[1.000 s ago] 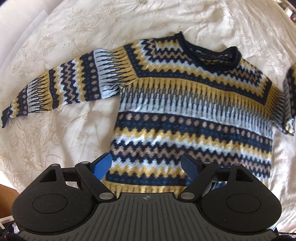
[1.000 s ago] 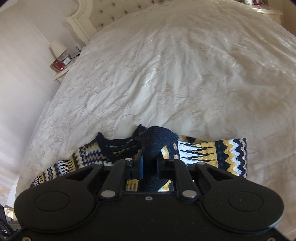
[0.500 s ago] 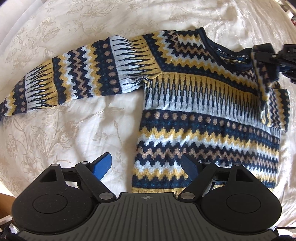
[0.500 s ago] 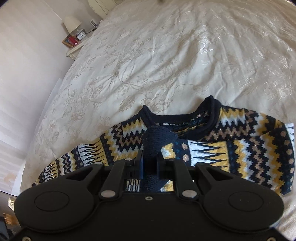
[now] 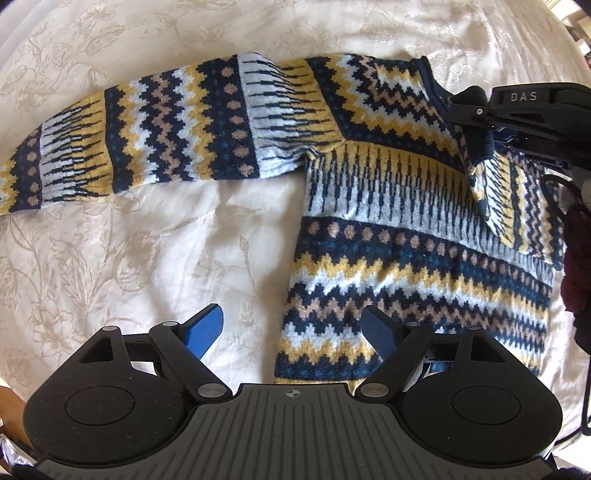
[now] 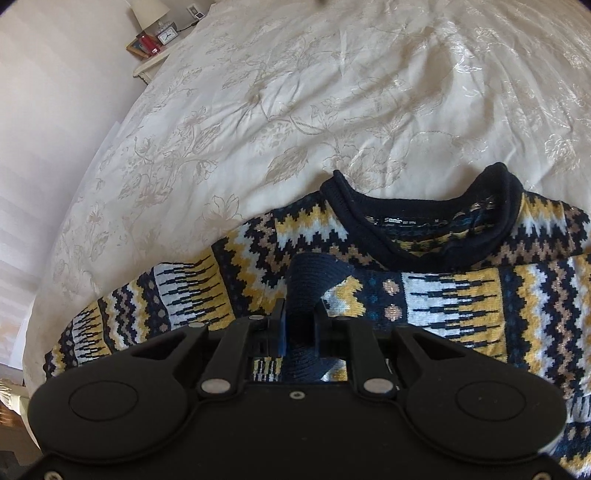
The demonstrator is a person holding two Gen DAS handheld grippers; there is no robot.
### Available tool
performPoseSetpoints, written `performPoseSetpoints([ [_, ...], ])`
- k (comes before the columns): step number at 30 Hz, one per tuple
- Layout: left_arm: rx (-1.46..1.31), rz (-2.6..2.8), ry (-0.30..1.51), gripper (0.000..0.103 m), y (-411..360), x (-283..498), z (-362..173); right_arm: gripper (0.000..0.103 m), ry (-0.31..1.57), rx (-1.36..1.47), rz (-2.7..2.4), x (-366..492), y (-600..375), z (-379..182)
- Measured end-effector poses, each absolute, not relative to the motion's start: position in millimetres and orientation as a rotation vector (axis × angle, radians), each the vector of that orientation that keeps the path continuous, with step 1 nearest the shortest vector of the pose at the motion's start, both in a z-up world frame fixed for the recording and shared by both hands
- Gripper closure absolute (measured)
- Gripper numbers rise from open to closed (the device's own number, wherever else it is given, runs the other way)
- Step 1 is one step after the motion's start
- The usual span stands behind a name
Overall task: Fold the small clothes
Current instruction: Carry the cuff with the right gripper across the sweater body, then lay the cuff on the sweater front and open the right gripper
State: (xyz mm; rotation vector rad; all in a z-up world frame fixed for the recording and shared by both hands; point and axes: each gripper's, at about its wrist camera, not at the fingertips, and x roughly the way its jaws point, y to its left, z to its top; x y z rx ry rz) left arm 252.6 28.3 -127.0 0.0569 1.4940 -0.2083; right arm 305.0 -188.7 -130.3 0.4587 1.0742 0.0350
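A knitted sweater with navy, mustard, tan and pale-blue zigzag bands (image 5: 399, 236) lies flat on a bed covered by a cream bedspread with a floral pattern (image 5: 122, 251). In the left wrist view its body fills the right half of the scene, with the hem nearest the camera and the dark navy ribbed neckline (image 6: 417, 236) at the far side. One long sleeve (image 5: 155, 129) stretches out straight to the left, flat on the bedspread.

The other sleeve (image 5: 517, 195) is folded over the sweater's chest on the right, and its navy ribbed cuff (image 6: 310, 280) is pinched between the blue pads of the right hand-held gripper (image 6: 298, 325), whose jaws are closed on the cuff. In the left wrist view that right hand-held gripper (image 5: 476, 110) shows at the far right, just beside the neckline, with the sleeve hanging down from it onto the chest.

The left hand-held gripper (image 5: 291, 328) hovers near the sweater's hem with its jaws spread wide and nothing between them; its left blue pad is over bare bedspread, its right one over the lower left corner of the sweater.

At the far left of the right wrist view, a small nightstand (image 6: 147, 62) beside the bed carries a lamp (image 6: 147, 11), a clock (image 6: 166, 35) and a red item.
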Motion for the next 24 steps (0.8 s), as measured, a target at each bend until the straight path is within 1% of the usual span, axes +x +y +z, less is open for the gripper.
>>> performPoseSetpoints([
  [1, 0.055, -0.205, 1.480, 0.021, 30, 254, -126, 0.074, 1.070, 0.452, 0.045, 307, -185, -131],
  [2, 0.053, -0.204, 1.461, 0.021, 31, 256, -125, 0.073, 1.061, 0.452, 0.056, 308, -182, -132],
  [3, 0.058, -0.202, 1.439, 0.021, 32, 257, -124, 0.068, 1.050, 0.454, 0.063, 308, -180, -132],
  [4, 0.069, -0.197, 1.416, 0.021, 31, 259, -123, 0.057, 1.039, 0.456, 0.061, 308, -179, -132],
  [5, 0.083, -0.194, 1.396, 0.021, 30, 260, -122, 0.054, 1.028, 0.455, 0.057, 307, -178, -132],
  [9, 0.120, -0.196, 1.319, 0.021, 21, 272, -120, 0.048, 1.004, 0.445, 0.040, 295, -184, -129],
  [10, 0.119, -0.204, 1.302, 0.022, 17, 275, -119, 0.045, 1.004, 0.439, 0.032, 290, -188, -129],
  [12, 0.122, -0.224, 1.278, 0.024, 9, 282, -121, 0.041, 0.997, 0.431, 0.014, 279, -198, -129],
  [17, 0.147, -0.290, 1.220, 0.040, -19, 300, -136, 0.040, 1.011, 0.371, -0.078, 243, -233, -136],
  [20, 0.126, -0.333, 1.202, 0.045, -32, 309, -154, 0.039, 1.027, 0.350, -0.131, 221, -256, -143],
  [24, 0.113, -0.331, 1.235, 0.047, -45, 322, -181, 0.039, 1.047, 0.350, -0.199, 195, -286, -153],
])
